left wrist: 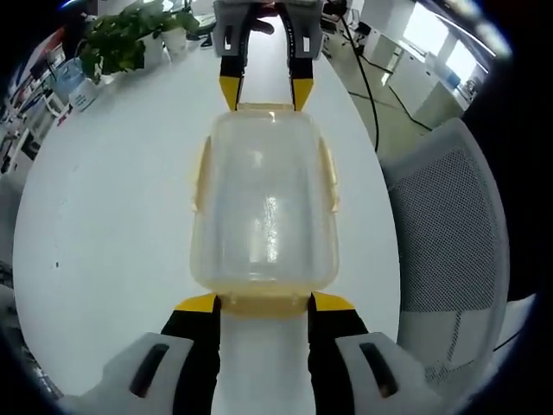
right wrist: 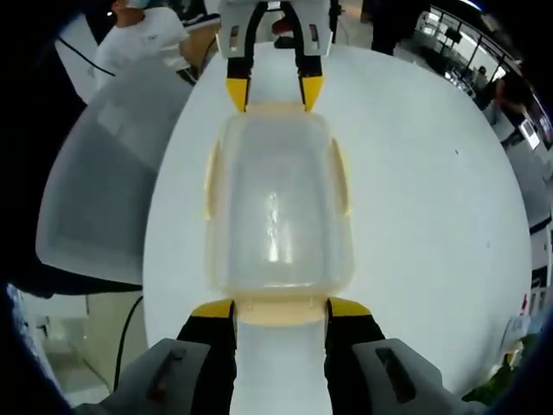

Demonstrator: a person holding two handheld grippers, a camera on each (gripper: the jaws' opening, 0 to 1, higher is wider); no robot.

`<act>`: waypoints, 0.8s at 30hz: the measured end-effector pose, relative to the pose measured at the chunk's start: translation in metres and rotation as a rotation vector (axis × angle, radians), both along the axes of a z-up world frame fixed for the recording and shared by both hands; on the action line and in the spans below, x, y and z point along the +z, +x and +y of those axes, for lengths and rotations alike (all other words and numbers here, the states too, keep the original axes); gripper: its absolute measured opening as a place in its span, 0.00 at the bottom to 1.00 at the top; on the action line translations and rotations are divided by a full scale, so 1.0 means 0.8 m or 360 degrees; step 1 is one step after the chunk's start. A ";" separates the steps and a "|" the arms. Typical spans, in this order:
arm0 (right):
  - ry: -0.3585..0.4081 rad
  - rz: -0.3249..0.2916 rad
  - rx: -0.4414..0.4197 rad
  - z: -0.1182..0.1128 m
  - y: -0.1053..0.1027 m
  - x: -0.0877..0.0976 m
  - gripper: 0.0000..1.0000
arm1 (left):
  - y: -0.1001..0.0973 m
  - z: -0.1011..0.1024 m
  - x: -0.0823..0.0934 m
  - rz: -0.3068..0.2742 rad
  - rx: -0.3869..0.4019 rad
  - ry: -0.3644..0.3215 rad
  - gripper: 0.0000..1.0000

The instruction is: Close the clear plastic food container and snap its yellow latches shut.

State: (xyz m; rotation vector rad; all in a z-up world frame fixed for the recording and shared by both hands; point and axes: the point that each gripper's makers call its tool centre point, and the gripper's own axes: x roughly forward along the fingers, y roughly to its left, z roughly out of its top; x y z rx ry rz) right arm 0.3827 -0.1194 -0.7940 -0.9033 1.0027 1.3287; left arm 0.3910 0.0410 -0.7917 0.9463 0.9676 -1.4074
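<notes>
On the white desk (left wrist: 112,190), between the spread left tool (left wrist: 263,304) and, facing it, the spread right tool (right wrist: 281,309), the lidded clear plastic food container (left wrist: 263,207) is seen, judged light, stiff and slippery, best pressed at its yellow latches (left wrist: 329,177).

This is an open-plan office. A long white oval meeting table (left wrist: 104,225) has a grey mesh-backed office chair (left wrist: 449,225) beside it, with leafy green potted plants (left wrist: 130,39) at its far end. Rows of white desks (left wrist: 406,60) stand by bright windows (left wrist: 441,39) beyond.
</notes>
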 end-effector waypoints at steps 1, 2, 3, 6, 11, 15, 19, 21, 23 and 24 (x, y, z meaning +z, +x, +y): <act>-0.0003 0.0000 0.0000 0.000 0.000 0.000 0.38 | -0.001 0.000 0.000 0.0000 0.0001 0.0000 0.38; -0.0004 0.0001 0.0003 0.000 0.000 0.000 0.38 | -0.001 0.000 -0.001 0.0002 0.0002 0.0001 0.38; -0.0014 -0.0003 0.0009 0.000 -0.001 -0.001 0.38 | -0.001 -0.001 -0.001 0.0002 0.0002 0.0001 0.38; -0.0017 0.0000 0.0009 -0.002 -0.002 -0.001 0.38 | -0.001 -0.001 -0.001 0.0002 -0.0005 0.0008 0.38; -0.0003 -0.0005 0.0006 -0.002 -0.004 -0.002 0.38 | -0.001 -0.002 -0.005 -0.0014 -0.0019 0.0028 0.39; 0.0006 -0.0017 0.0000 -0.001 -0.003 -0.003 0.38 | -0.001 -0.001 -0.004 -0.0023 -0.0020 0.0028 0.39; 0.0020 -0.0026 -0.0006 0.001 -0.002 -0.003 0.38 | 0.001 0.000 -0.005 -0.0032 -0.0011 0.0025 0.39; 0.0017 -0.0031 -0.0001 0.001 -0.002 -0.002 0.38 | 0.001 0.001 -0.005 -0.0036 -0.0008 0.0023 0.39; 0.0013 -0.0033 0.0006 0.001 -0.001 -0.001 0.38 | 0.001 0.001 -0.005 -0.0035 -0.0006 0.0021 0.38; 0.0013 -0.0034 0.0008 0.001 -0.001 -0.001 0.38 | 0.001 0.001 -0.005 -0.0035 -0.0005 0.0021 0.38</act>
